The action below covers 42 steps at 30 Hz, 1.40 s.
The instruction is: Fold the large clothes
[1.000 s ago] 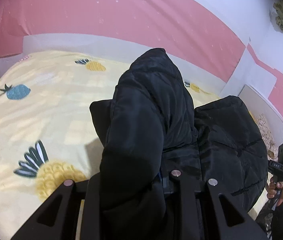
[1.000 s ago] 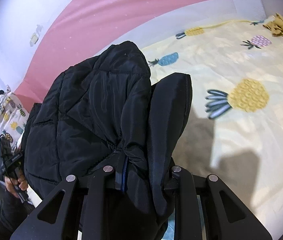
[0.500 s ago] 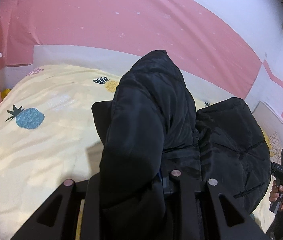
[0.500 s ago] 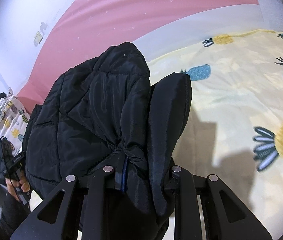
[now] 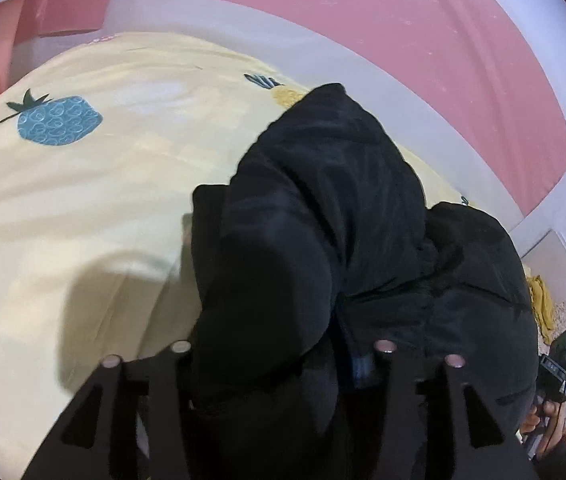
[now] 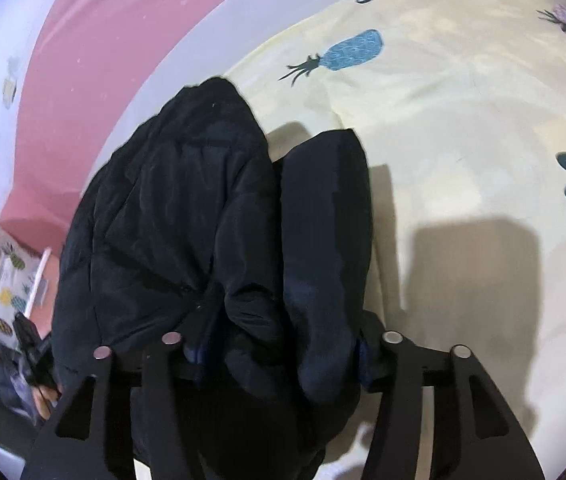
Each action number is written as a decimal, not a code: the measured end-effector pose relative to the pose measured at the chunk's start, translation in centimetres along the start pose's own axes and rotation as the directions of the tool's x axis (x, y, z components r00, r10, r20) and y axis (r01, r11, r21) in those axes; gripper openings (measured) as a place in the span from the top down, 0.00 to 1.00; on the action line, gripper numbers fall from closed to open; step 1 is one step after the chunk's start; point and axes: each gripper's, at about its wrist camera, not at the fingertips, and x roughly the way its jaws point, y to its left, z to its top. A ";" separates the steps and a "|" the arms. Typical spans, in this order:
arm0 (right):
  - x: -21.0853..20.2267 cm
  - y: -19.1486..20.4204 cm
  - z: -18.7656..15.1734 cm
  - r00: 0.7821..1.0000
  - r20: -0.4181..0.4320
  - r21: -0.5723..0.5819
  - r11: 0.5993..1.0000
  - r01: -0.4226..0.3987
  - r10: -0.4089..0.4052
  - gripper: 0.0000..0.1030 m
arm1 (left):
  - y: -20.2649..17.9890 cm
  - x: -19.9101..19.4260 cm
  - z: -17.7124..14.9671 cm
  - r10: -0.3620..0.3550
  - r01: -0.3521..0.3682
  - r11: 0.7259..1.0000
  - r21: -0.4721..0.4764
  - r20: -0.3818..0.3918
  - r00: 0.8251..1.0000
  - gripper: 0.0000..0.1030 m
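Jaws of both grippers, left gripper point(image 5: 279, 354) and right gripper point(image 6: 279, 344), stay clamped on bunched black puffer jacket point(image 5: 335, 248), held above the pineapple-print bedsheet point(image 5: 83, 208). Since a second ago both have tipped downward toward the bedsheet, likely lowering the jacket to lay it flat.

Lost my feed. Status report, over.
Left gripper and right gripper both shut on black puffer jacket. Jacket raised over pineapple bedsheet. Nothing blocking.
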 end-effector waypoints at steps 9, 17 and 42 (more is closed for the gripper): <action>-6.1 4.3 0.8 0.975 0.149 -0.156 0.970 0.187 -0.164 0.46 | 0.1 -5.2 1.4 0.016 -0.015 1.000 -0.012 0.086 0.996 0.41; -4.5 9.5 1.4 0.972 0.186 -0.292 0.936 0.196 -0.146 0.46 | -1.9 -4.3 3.4 0.038 -0.048 0.997 0.062 0.152 0.988 0.40; -11.7 14.0 -9.2 0.964 0.232 -0.348 0.914 0.208 -0.130 0.46 | -10.1 -14.3 -8.6 0.080 -0.114 0.972 0.204 0.171 0.982 0.36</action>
